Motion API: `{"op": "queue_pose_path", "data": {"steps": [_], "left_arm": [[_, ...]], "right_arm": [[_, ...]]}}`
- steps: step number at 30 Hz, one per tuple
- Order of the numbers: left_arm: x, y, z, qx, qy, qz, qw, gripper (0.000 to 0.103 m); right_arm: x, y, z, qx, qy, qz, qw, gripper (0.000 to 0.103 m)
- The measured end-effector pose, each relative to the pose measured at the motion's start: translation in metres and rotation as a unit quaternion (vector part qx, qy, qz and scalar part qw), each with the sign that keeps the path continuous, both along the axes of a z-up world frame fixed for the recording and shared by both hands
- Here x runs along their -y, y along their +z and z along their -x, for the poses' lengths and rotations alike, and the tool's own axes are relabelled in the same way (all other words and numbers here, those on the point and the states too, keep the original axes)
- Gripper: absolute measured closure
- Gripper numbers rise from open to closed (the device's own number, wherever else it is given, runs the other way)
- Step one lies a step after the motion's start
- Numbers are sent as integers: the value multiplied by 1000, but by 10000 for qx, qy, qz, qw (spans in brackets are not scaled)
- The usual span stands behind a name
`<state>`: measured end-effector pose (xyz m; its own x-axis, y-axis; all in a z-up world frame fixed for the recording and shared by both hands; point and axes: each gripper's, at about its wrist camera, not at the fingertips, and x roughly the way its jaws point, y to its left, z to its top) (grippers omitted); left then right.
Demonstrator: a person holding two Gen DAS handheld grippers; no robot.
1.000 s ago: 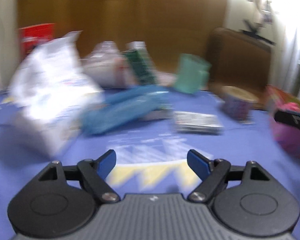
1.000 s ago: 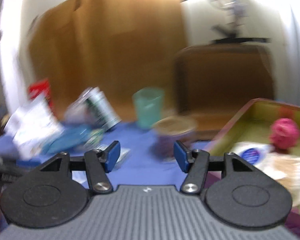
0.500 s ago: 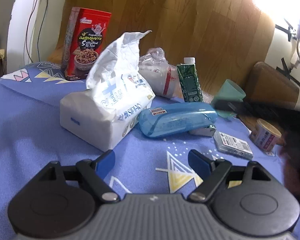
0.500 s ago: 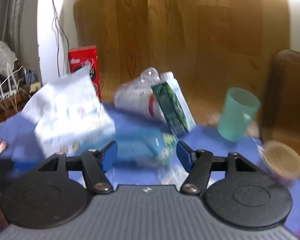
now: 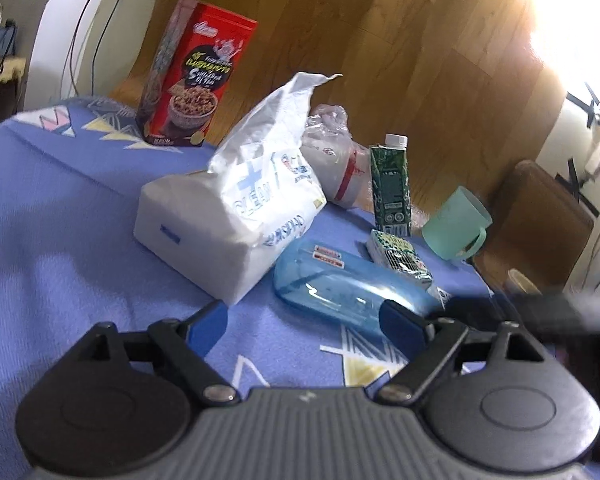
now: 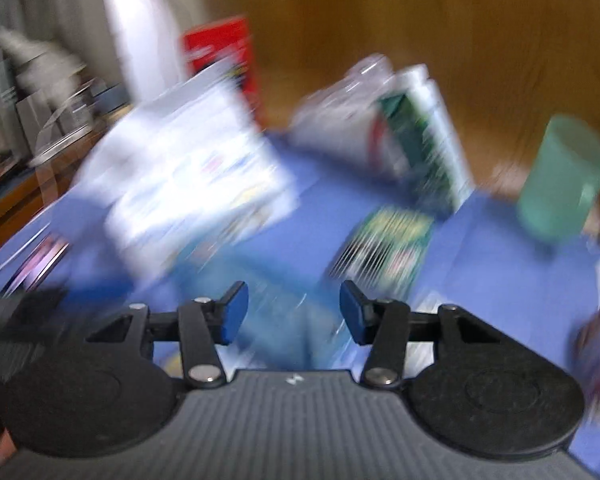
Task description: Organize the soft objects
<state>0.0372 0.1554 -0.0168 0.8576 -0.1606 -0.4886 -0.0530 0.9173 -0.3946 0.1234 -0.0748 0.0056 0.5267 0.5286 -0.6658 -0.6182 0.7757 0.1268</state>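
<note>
A white soft tissue pack [image 5: 236,220] lies on the blue cloth [image 5: 60,216], ahead and left of my left gripper [image 5: 302,326], which is open and empty. A small green-white tissue packet [image 5: 400,256] lies behind a blue plastic case [image 5: 340,288]. A crumpled clear bag [image 5: 336,168] sits further back. The right wrist view is blurred: my right gripper [image 6: 294,312] is open and empty above the blue case [image 6: 268,288], with the tissue pack [image 6: 188,184] at left and the green packet [image 6: 384,248] ahead right.
A red cereal box [image 5: 196,76] stands at the back left. A green drink carton [image 5: 392,184] and a teal cup [image 5: 456,224] stand at the back right, a brown chair [image 5: 540,220] beyond. The right gripper body [image 5: 540,312] blurs across the left view's right side.
Both views moved closer to the objects and down. The right gripper swung left toward the blue case and tissue pack, still moving fast. Both stay open.
</note>
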Motion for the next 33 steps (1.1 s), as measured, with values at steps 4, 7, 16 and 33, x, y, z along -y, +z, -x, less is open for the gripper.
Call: {"op": "queue_pose_path", "data": {"steps": [4,7,16,33], "left_arm": [[-3,-1,-1,-22,62,42,10000,17],[1,-1,-1,-35,80,-124,9999,17],[5,-1,-2,-63,141,-295,9994,16],[15,-2,-5,-237,-78,-517,9984,7]], "right_arm": [[14,-6,50,351,226,118,9991,47],[5,-9,66,1073,278,471,9927,28],[-38,-31,10,1241,571,913,9864,18],[56,-34,108,950,-133,500,9941,45]]}}
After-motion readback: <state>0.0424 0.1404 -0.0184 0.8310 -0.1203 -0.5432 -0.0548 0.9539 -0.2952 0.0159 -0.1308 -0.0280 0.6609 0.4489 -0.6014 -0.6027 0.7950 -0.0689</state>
